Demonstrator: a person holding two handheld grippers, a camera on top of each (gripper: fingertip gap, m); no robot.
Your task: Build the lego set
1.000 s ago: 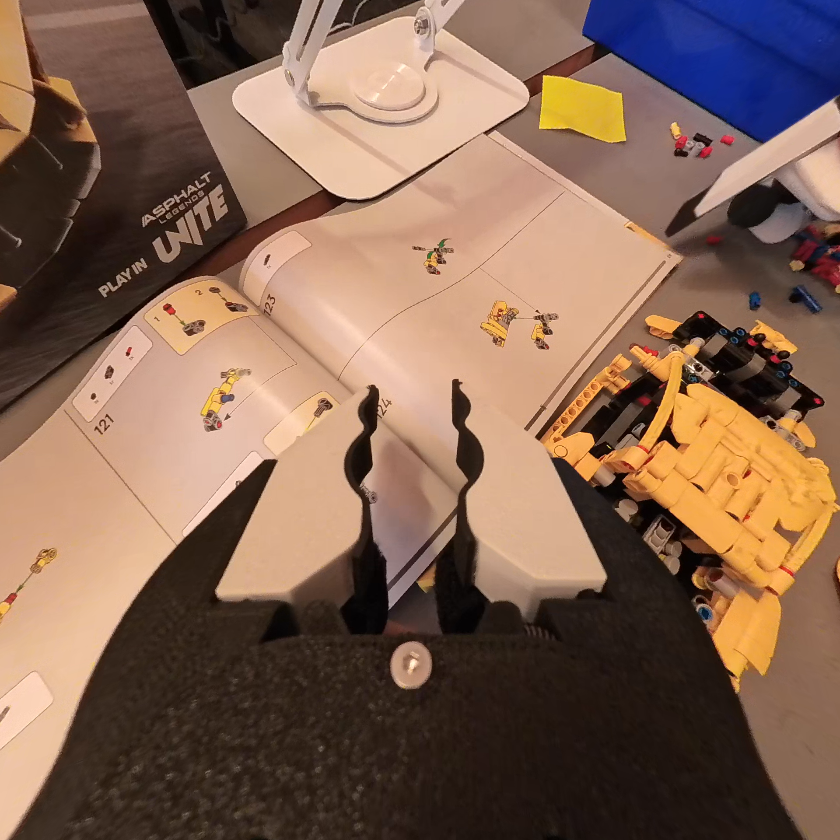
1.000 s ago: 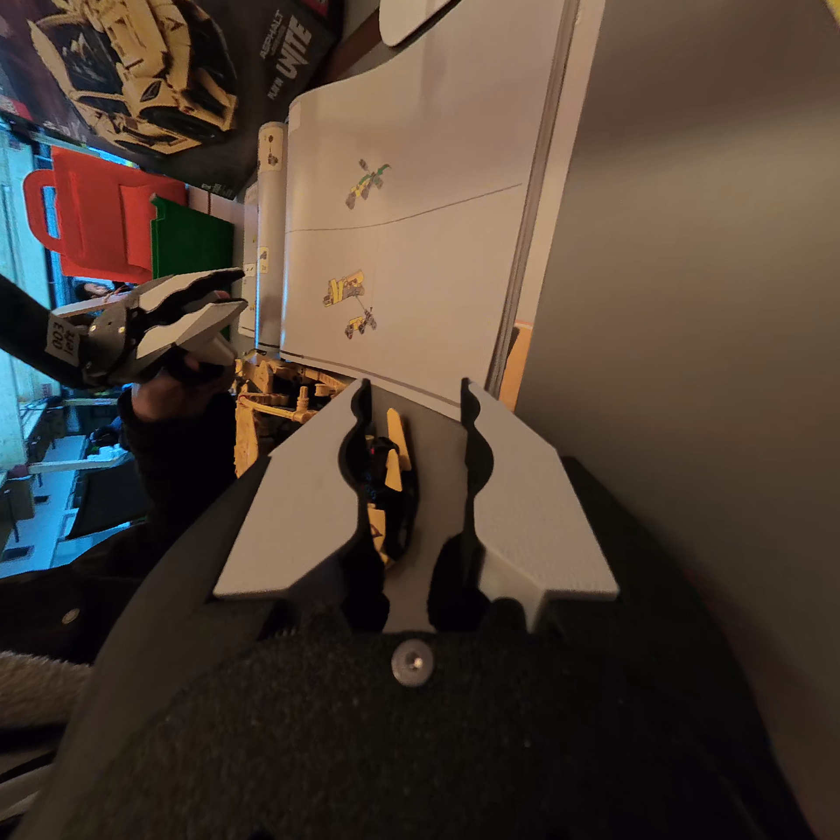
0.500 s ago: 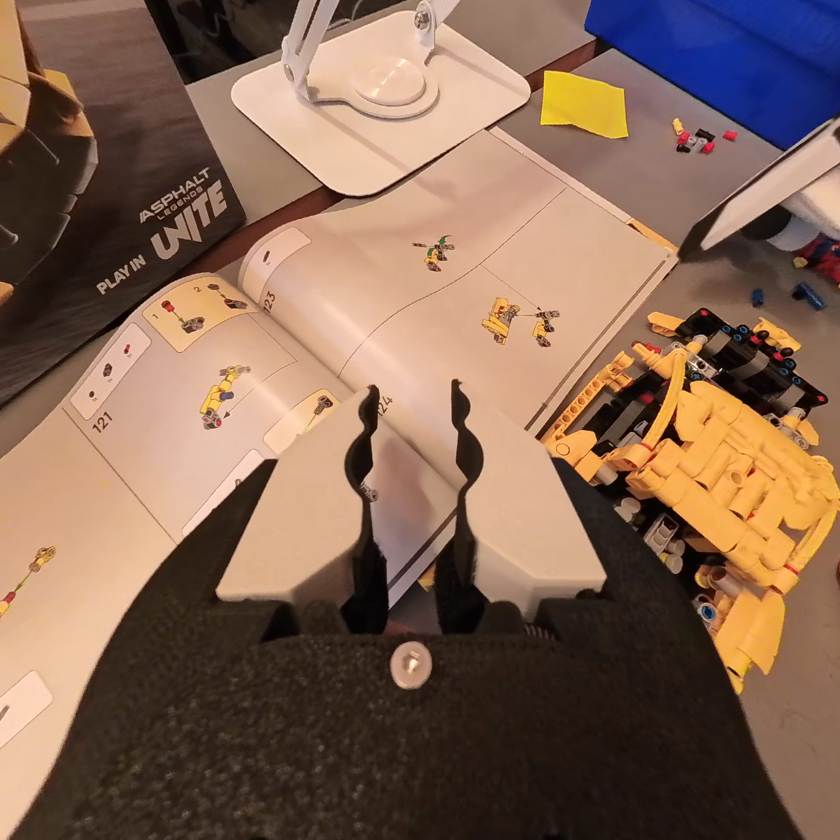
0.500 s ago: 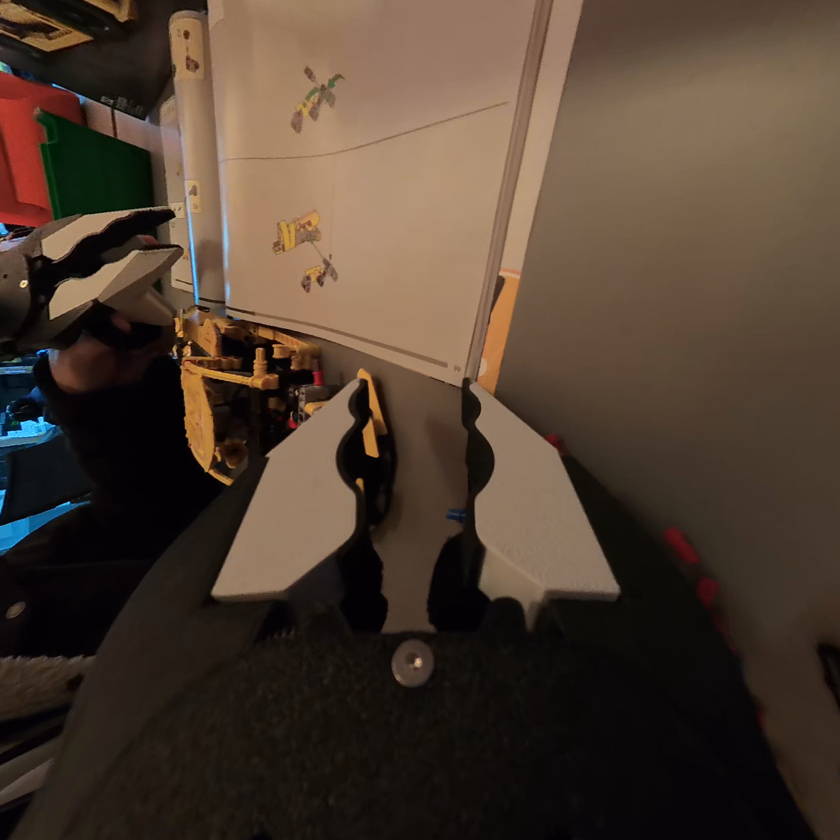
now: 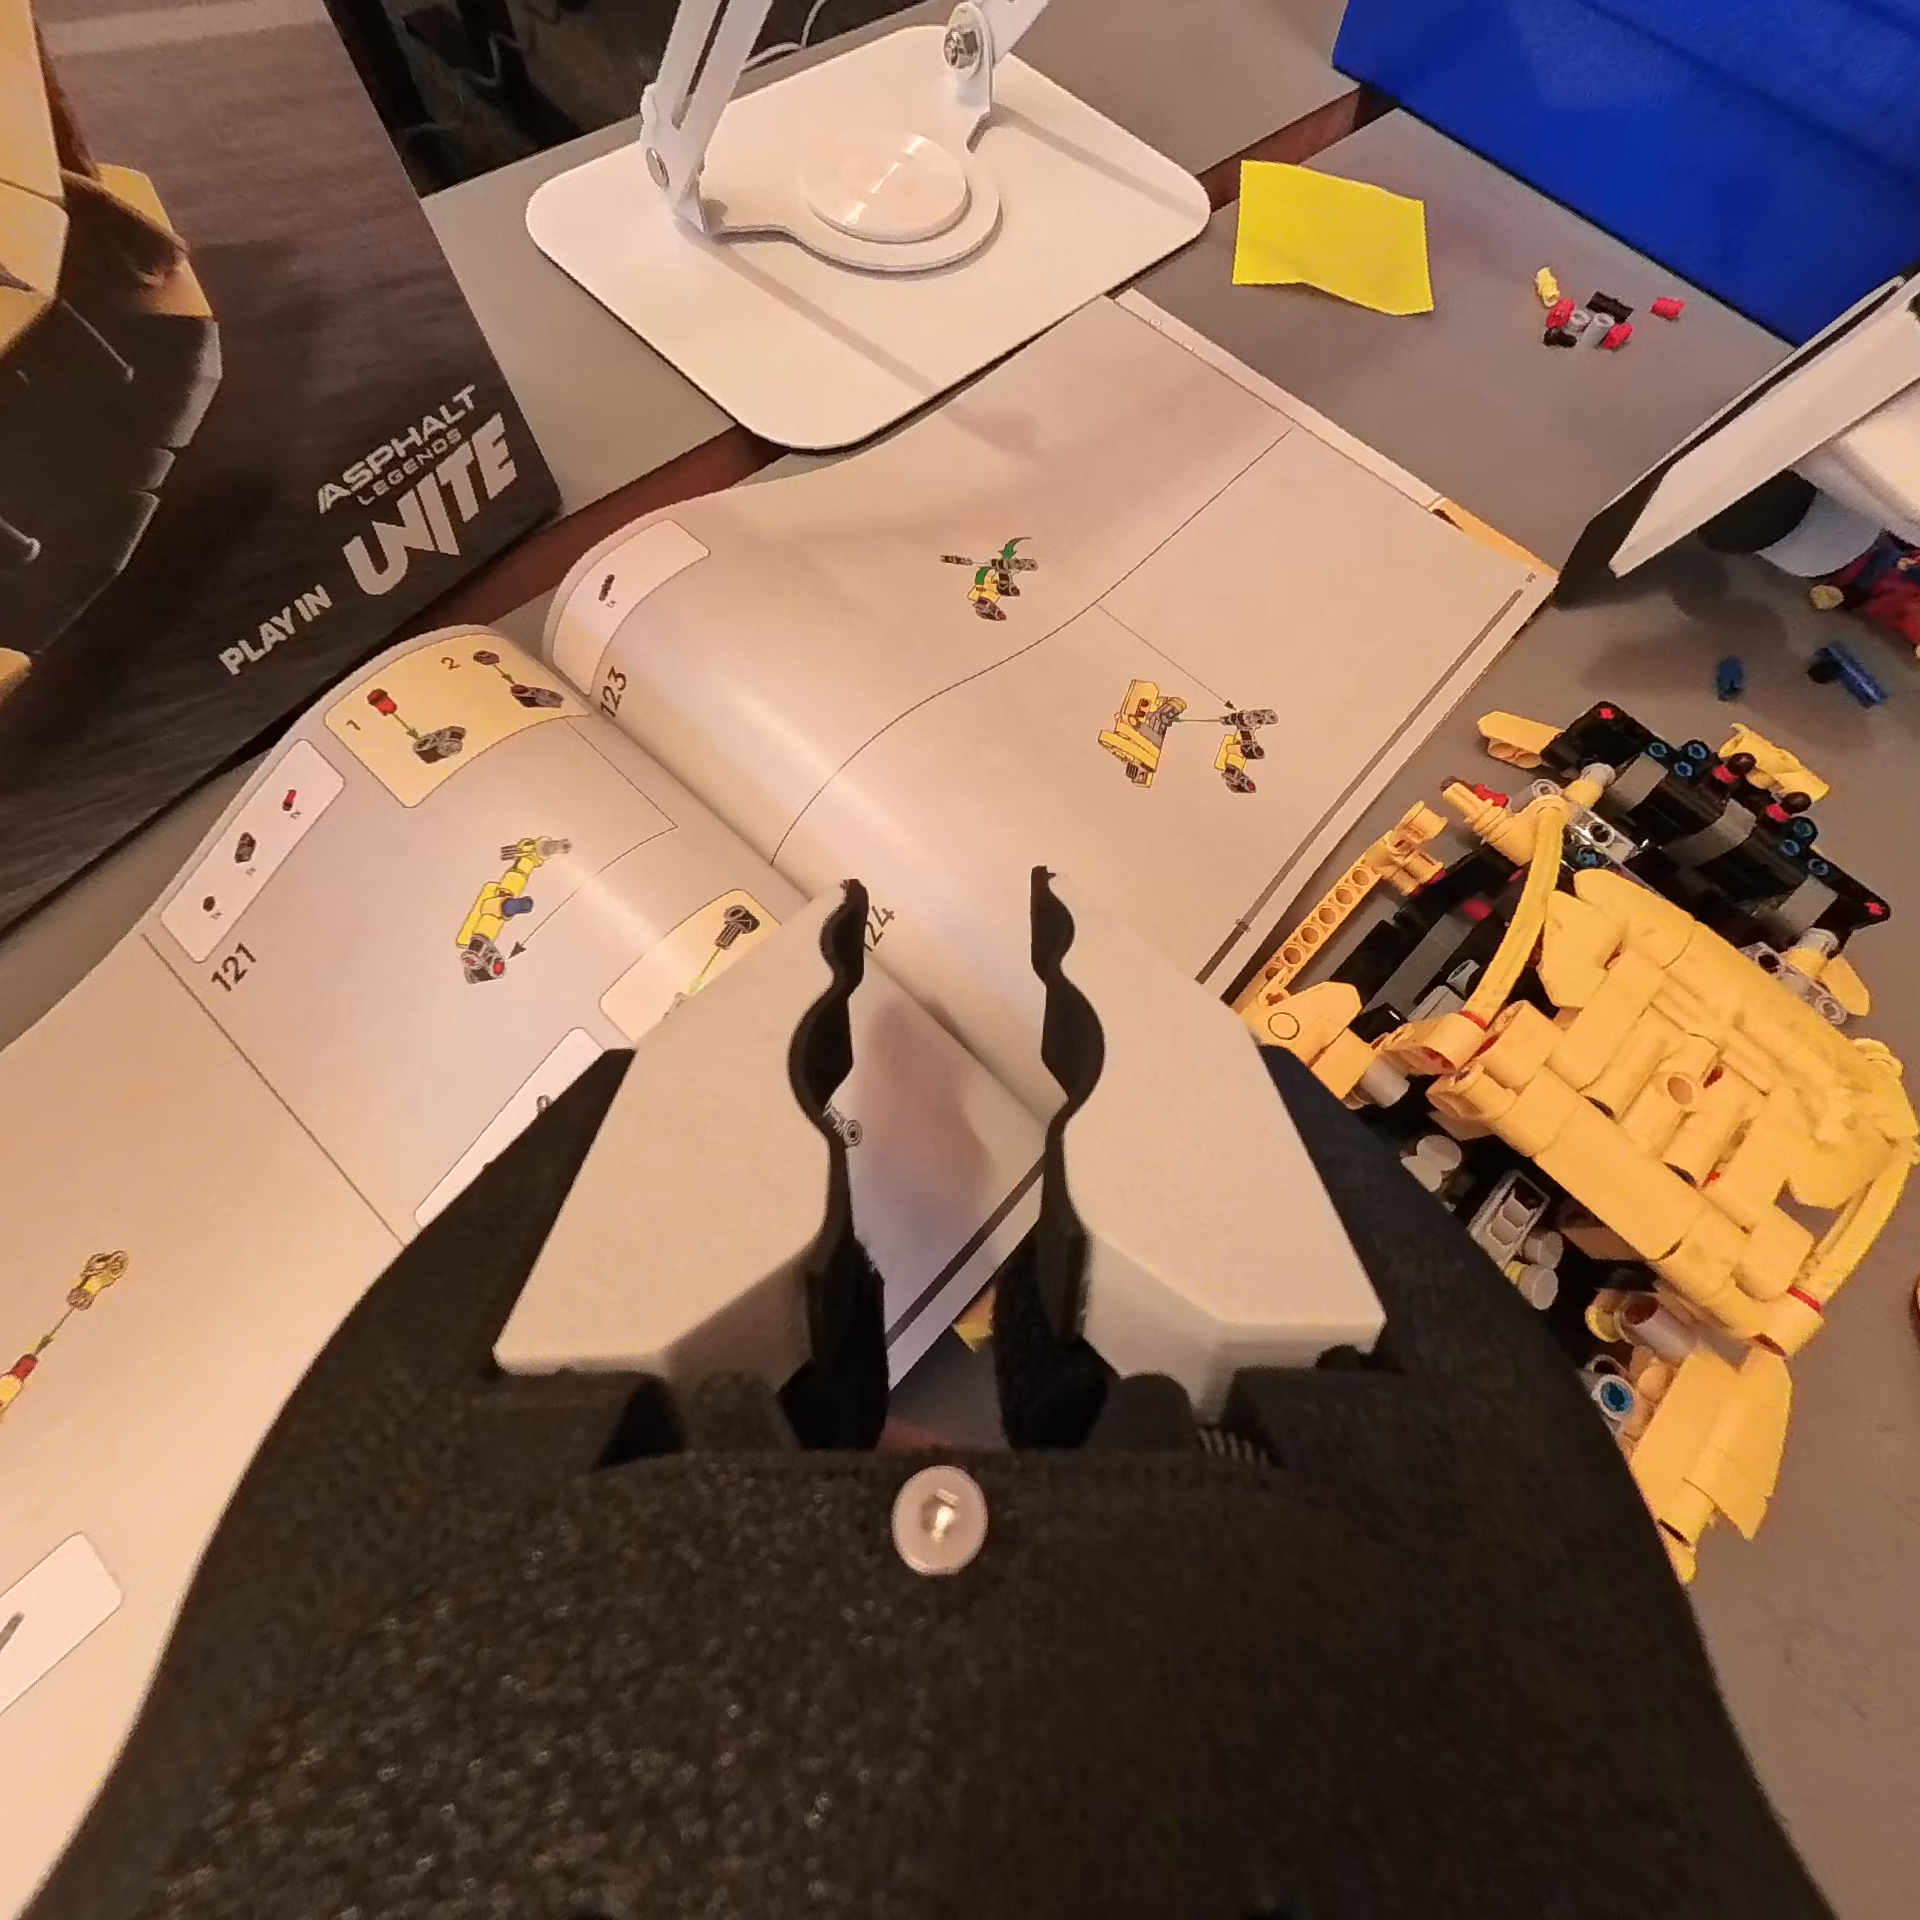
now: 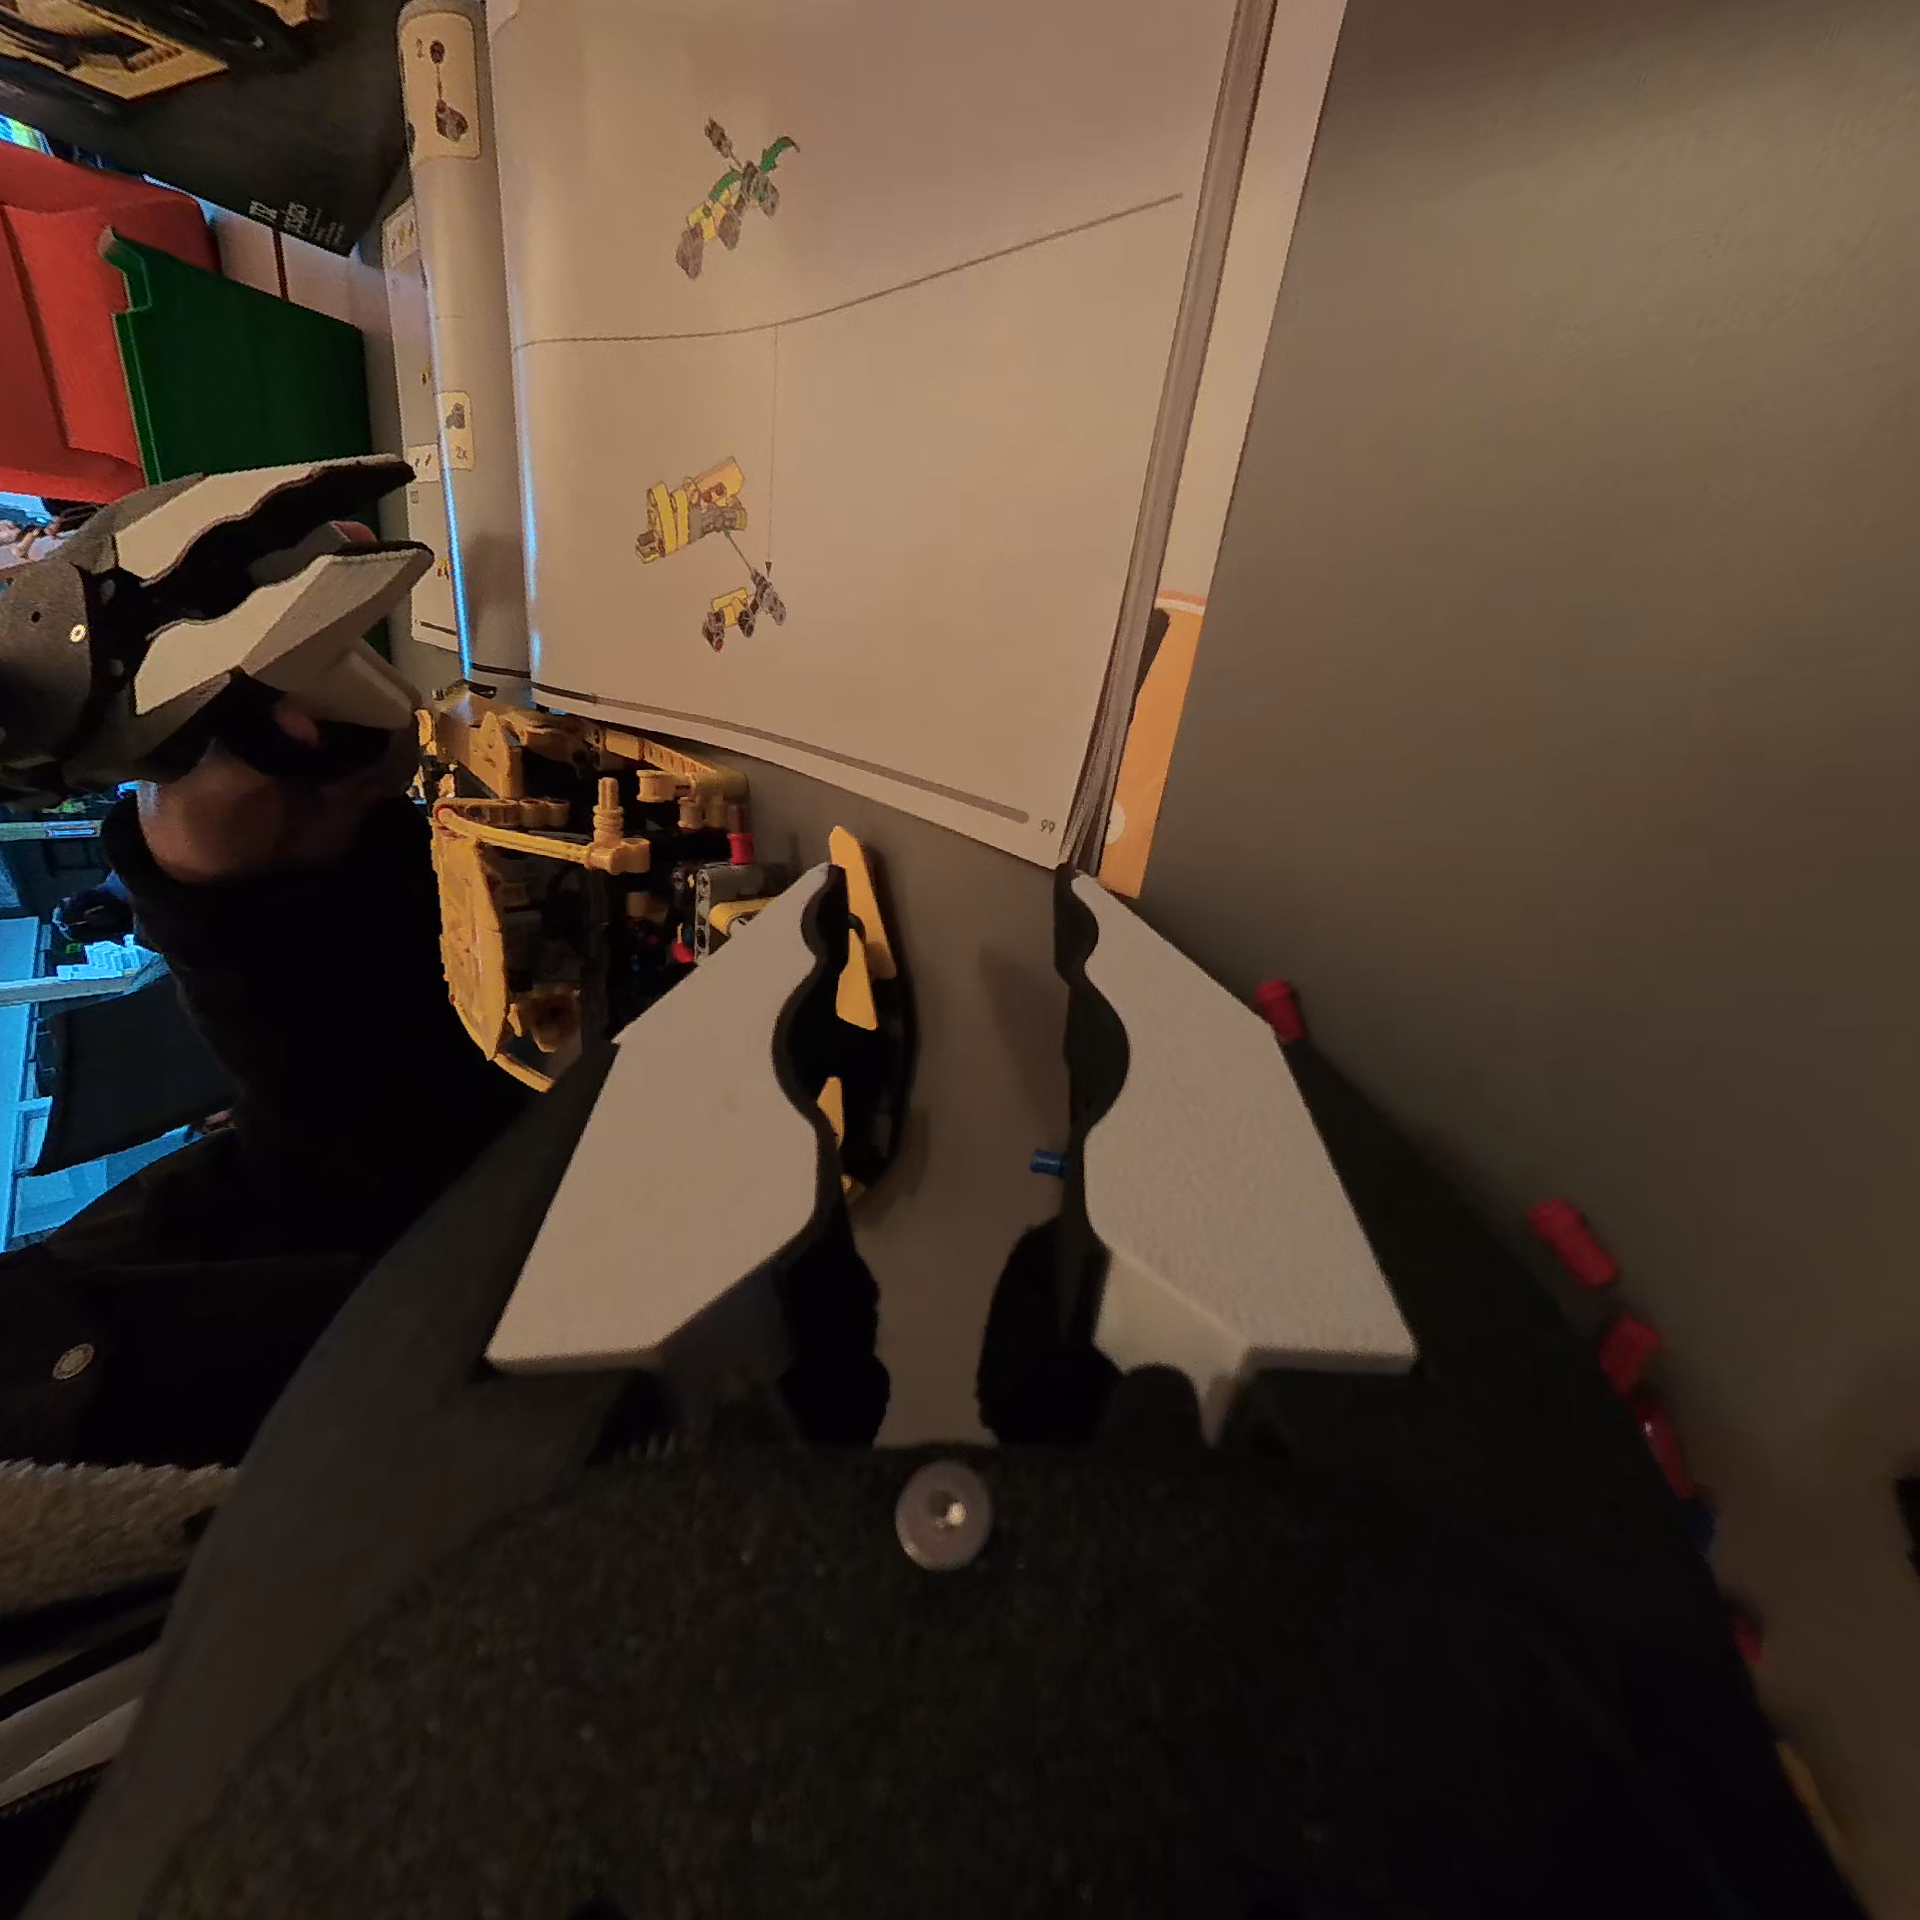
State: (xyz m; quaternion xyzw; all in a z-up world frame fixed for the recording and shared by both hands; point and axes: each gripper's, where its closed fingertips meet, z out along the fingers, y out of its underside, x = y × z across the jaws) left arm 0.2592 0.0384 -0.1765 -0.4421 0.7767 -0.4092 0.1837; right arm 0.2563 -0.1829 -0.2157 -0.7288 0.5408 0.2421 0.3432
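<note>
The half-built yellow and black lego car (image 5: 1621, 1049) lies on the grey table to the right of the open instruction booklet (image 5: 935, 665). My left gripper (image 5: 948, 894) is open and empty, hovering over the booklet's lower middle. One finger (image 5: 1787, 436) of my right gripper shows at the far right. In the right wrist view, which is turned sideways, my right gripper (image 6: 945, 883) is open and empty, low over the table. A yellow part (image 6: 857, 935) of the car (image 6: 551, 862) sits beside its left finger. The left gripper (image 6: 405, 514) shows at the left, open.
A white stand base (image 5: 862, 239), a yellow paper square (image 5: 1330, 239) and a blue bin (image 5: 1662, 125) stand behind the booklet. The set's box (image 5: 208, 416) is at the left. Small loose pieces (image 5: 1590, 317) lie near the bin. A blue pin (image 6: 1047, 1162) and red pins (image 6: 1569, 1252) lie by my right gripper.
My right gripper has moved closer to the car's end and the booklet's edge, and red pins have come into its view. My left gripper has hardly moved.
</note>
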